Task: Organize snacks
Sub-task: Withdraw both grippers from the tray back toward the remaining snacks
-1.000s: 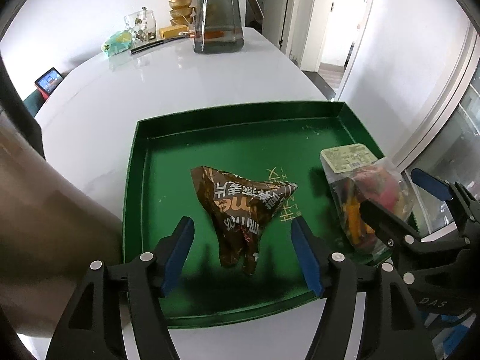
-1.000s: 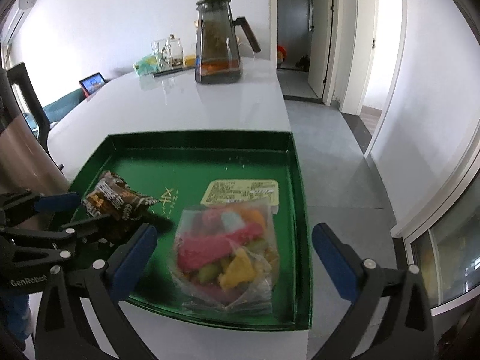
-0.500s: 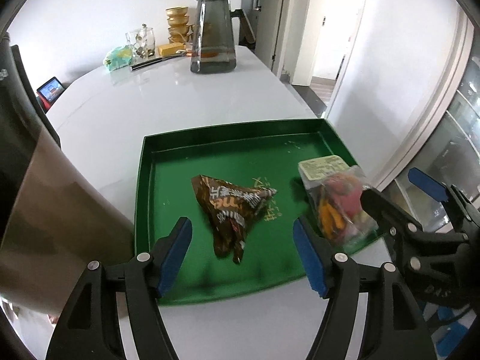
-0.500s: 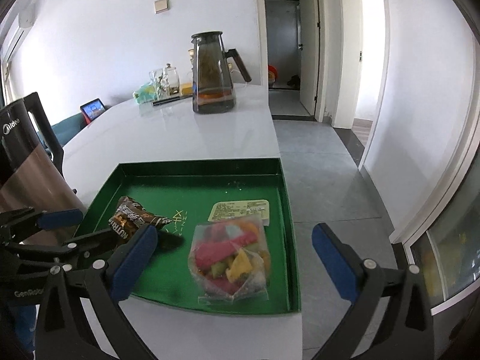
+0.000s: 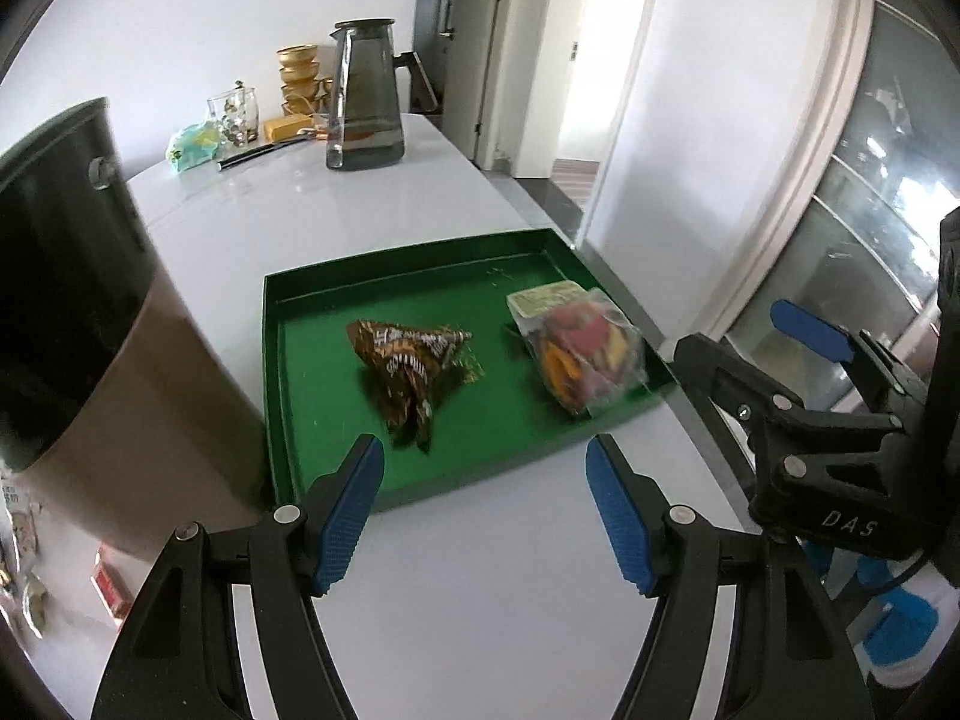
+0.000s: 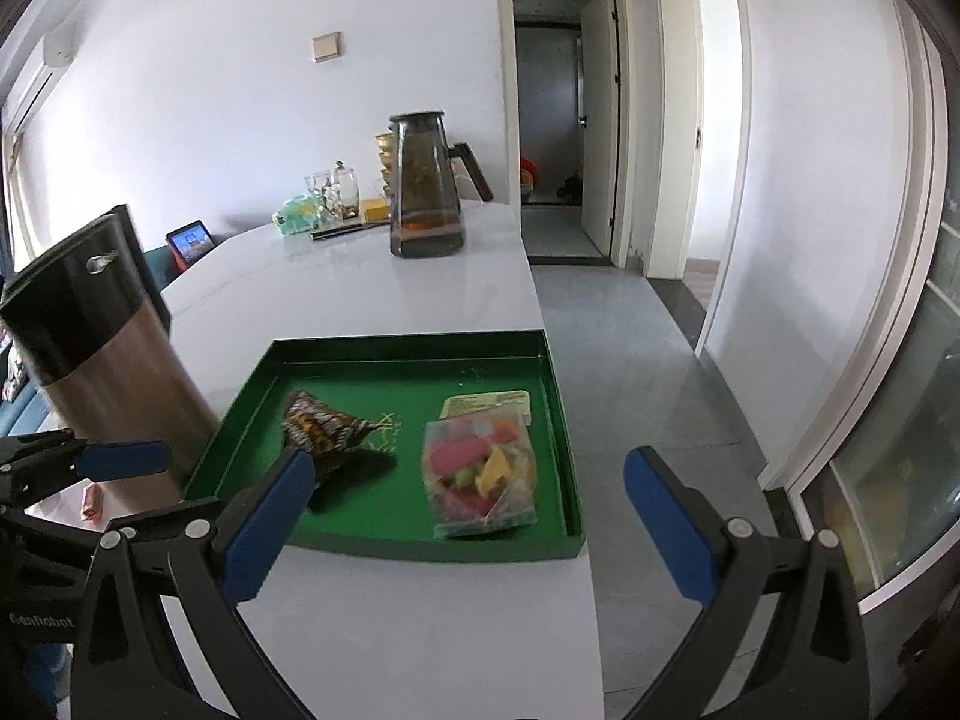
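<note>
A green tray (image 5: 288,408) (image 6: 558,408) lies on the white table. In it lie a crumpled brown snack packet (image 5: 408,360) (image 6: 327,429) on the left and a clear bag of colourful snacks (image 5: 579,348) (image 6: 480,468) on the right. My left gripper (image 5: 483,516) is open and empty, above the table just before the tray's near edge. My right gripper (image 6: 468,516) is open and empty, held back from the tray's near right corner; it also shows in the left wrist view (image 5: 762,354).
A tall steel and black canister (image 5: 78,324) (image 6: 108,354) stands close to the tray's left side. A dark glass pitcher (image 5: 363,99) (image 6: 426,186), glass jars (image 5: 234,114) and gold bowls (image 5: 297,78) stand at the table's far end. The table's right edge (image 6: 591,540) drops to the floor.
Both grippers have drawn back and up from the tray, which now looks smaller and farther. Both stay open. The snacks lie where they were.
</note>
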Motion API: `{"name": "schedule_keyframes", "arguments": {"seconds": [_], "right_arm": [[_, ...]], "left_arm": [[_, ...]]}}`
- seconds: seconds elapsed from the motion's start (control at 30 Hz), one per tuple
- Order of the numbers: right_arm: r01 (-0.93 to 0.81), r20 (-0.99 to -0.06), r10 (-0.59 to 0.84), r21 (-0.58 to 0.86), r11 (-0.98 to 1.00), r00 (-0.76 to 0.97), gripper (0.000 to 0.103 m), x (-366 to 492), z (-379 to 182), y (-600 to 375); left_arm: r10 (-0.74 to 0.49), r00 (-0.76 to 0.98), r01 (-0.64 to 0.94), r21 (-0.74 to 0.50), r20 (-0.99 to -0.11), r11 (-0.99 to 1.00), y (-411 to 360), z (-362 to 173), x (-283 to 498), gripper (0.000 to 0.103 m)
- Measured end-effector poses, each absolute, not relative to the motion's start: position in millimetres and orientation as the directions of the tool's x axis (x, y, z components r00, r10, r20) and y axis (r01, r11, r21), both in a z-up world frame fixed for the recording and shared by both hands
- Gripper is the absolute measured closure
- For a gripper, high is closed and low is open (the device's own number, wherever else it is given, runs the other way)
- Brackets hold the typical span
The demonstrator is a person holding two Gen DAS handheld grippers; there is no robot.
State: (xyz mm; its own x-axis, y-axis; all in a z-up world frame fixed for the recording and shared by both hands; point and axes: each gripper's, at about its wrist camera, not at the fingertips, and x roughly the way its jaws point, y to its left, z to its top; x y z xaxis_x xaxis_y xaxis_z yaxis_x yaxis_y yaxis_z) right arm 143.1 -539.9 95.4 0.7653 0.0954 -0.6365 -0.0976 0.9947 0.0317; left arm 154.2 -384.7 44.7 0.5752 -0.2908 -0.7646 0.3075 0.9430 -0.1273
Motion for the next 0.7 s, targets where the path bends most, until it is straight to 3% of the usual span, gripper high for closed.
{"name": "schedule_keyframes", "arguments": {"seconds": [0.37, 0.7], "right_arm": [[-0.119, -0.627, 0.098, 0.008, 0.993, 0.773, 0.0, 86, 118, -487], [-0.074, -0.609, 0.037, -0.035, 0.997, 0.792, 0.0, 43, 146, -377]], "left_arm": [[-0.29, 0.601, 0.318, -0.11, -0.744, 0.942, -301, 58, 108, 0.039], [-0.259, 0.649, 0.225, -0.145, -0.716, 0.964, -125, 68, 71, 0.039]]}}
